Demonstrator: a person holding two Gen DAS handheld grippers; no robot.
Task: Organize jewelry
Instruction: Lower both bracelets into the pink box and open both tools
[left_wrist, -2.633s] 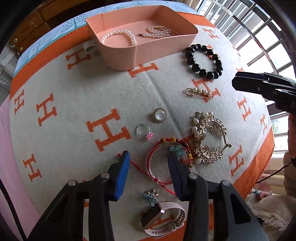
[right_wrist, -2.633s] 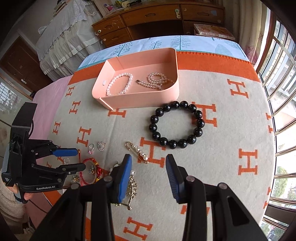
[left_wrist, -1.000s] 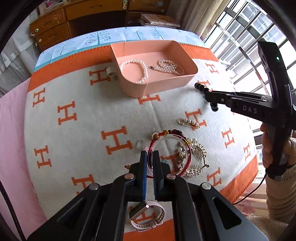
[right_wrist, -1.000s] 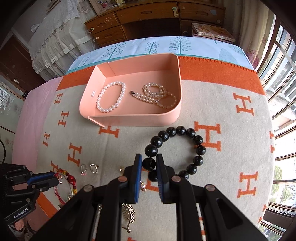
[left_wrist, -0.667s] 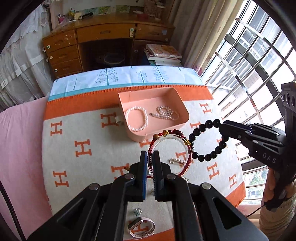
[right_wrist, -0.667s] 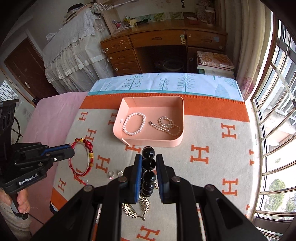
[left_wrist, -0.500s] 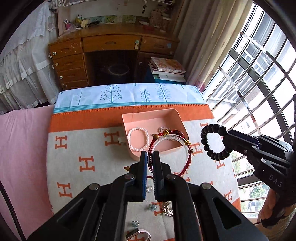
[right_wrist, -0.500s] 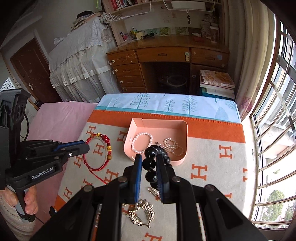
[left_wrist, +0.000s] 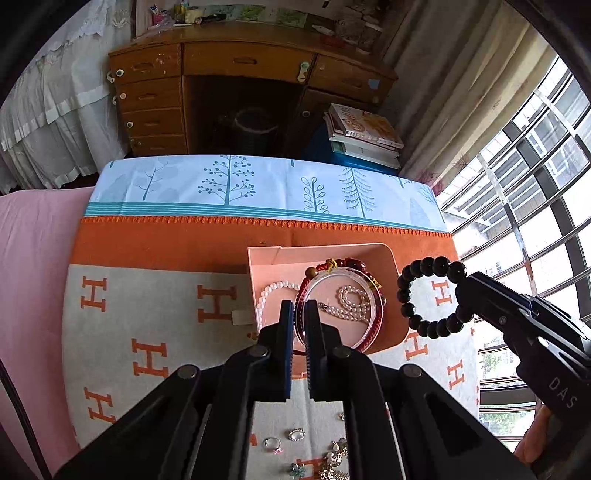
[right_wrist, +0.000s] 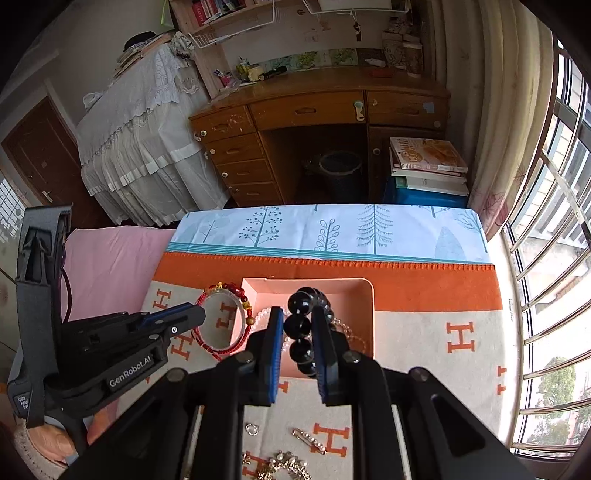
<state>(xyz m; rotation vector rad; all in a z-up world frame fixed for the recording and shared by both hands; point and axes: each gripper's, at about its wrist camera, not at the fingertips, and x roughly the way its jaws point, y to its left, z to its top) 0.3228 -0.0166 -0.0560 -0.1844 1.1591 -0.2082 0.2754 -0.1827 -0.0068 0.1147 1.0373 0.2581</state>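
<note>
My left gripper (left_wrist: 300, 314) is shut on a red cord bracelet with a clear bangle (left_wrist: 341, 301) and holds it in the air over the pink tray (left_wrist: 325, 254). The bracelet also shows in the right wrist view (right_wrist: 225, 321), held by the left gripper (right_wrist: 201, 315). My right gripper (right_wrist: 297, 325) is shut on a black bead bracelet (right_wrist: 301, 325), raised above the tray (right_wrist: 364, 288). In the left wrist view the black bracelet (left_wrist: 428, 295) hangs from the right gripper (left_wrist: 467, 291) just right of the tray. Two pearl strands (left_wrist: 351, 302) lie in the tray.
Rings (left_wrist: 273, 443), a pearl pin (right_wrist: 308, 439) and a gold comb (right_wrist: 284, 467) lie on the orange and cream H blanket (left_wrist: 147, 332) near me. A wooden desk (right_wrist: 314, 110), books (right_wrist: 424, 158) and a window (right_wrist: 554, 221) lie beyond the bed.
Both grippers closed on their bracelets on the blanket, lifted them high and carried them toward the pink tray. The view has risen well above the bed.
</note>
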